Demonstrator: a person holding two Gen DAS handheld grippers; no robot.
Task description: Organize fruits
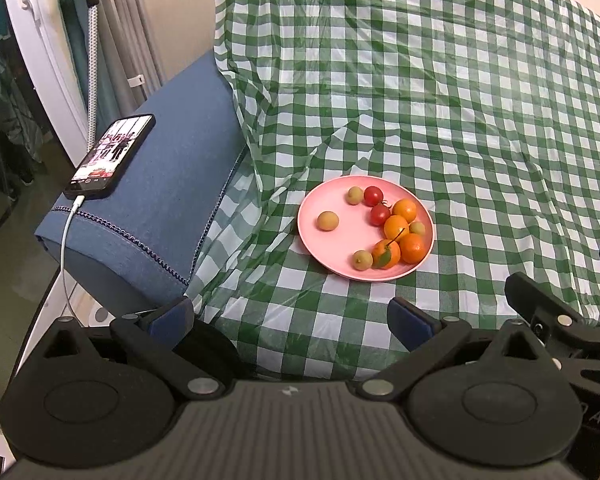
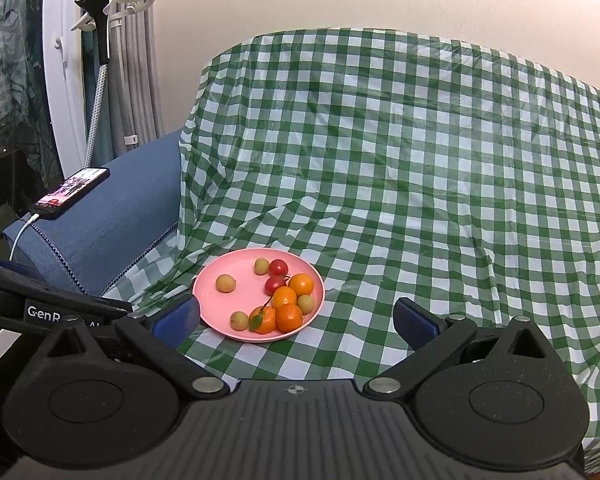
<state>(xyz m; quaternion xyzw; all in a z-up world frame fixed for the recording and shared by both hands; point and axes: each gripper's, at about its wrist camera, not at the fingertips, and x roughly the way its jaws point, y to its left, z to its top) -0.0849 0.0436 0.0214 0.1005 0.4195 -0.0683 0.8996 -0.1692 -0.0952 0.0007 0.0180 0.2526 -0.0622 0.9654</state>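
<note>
Both tongs hang back on the near side, jaws spread wide, nothing between them: the left gripper (image 1: 290,316) and the right gripper (image 2: 296,318) each frame the pink plate (image 1: 332,236) from a distance, well apart from it, likely so the person can size up the fruit. All of it sits on that plate: four oranges (image 1: 396,227) bunched at the right, one with a stem and leaf, two red tomatoes (image 1: 373,195) touching just beyond them, and four pale green-yellow plums (image 1: 327,221) scattered around. Mixed kinds on one plate could be a finished gathering or a pile waiting for sorting. The checked cloth (image 1: 420,100) covers the seat, perhaps for protection. Far left, a phone (image 1: 112,152) charges on the blue armrest (image 1: 160,208). The left tool reads "GenR", the rest hidden
</note>
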